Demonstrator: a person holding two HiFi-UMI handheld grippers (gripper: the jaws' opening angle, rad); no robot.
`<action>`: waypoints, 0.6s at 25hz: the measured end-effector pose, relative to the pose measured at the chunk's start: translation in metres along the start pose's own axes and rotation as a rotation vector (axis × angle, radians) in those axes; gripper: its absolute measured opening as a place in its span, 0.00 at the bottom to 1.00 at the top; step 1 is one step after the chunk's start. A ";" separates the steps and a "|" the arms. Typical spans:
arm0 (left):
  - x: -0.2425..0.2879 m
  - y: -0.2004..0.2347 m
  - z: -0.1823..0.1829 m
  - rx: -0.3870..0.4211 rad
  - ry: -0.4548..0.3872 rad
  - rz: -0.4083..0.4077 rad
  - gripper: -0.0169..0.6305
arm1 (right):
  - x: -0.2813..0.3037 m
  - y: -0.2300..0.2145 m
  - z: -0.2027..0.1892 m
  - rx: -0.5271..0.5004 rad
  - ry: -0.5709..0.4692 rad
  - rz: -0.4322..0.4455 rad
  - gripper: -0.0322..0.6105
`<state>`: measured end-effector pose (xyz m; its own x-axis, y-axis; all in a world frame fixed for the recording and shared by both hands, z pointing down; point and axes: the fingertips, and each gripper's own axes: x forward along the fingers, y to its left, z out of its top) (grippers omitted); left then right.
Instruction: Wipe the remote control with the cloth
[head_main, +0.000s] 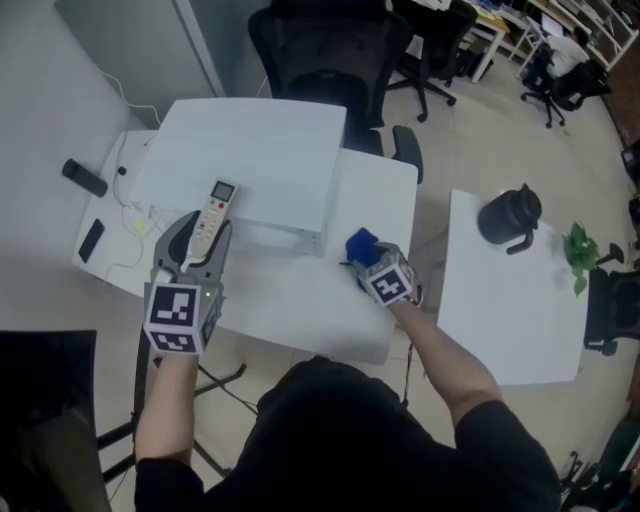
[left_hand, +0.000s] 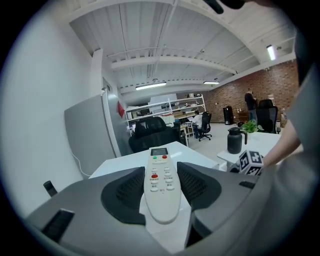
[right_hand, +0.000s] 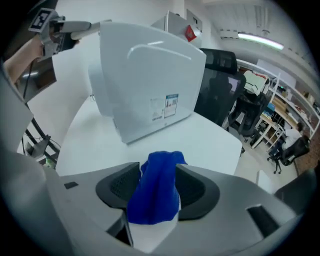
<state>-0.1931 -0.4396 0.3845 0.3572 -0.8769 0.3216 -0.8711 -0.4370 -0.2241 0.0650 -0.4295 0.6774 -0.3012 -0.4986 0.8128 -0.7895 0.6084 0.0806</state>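
Pointing screen-end away, remote control (left_hand: 161, 190) along left gripper (head_main: 200, 235).

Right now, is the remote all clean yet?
Not yet. Done: the left gripper holds the remote control. In hand: the right gripper is open around the blue cloth, not squeezing it. Left: grip it, then wipe the remote control.

Head view steeply down on the white table (head_main: 290, 300); both gripper views low, close over that same table.
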 end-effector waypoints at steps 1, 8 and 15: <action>-0.008 -0.006 -0.003 0.010 -0.003 0.002 0.33 | 0.009 -0.001 -0.007 -0.003 0.028 -0.004 0.41; -0.044 -0.046 -0.024 0.185 -0.027 -0.024 0.33 | 0.034 -0.005 -0.025 0.019 0.096 -0.030 0.40; -0.066 -0.091 -0.047 0.185 -0.004 -0.043 0.33 | 0.013 0.004 -0.029 0.030 0.062 -0.037 0.16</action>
<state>-0.1530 -0.3320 0.4270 0.3945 -0.8570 0.3315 -0.7782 -0.5034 -0.3754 0.0732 -0.4160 0.7049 -0.2383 -0.4807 0.8439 -0.8154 0.5710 0.0950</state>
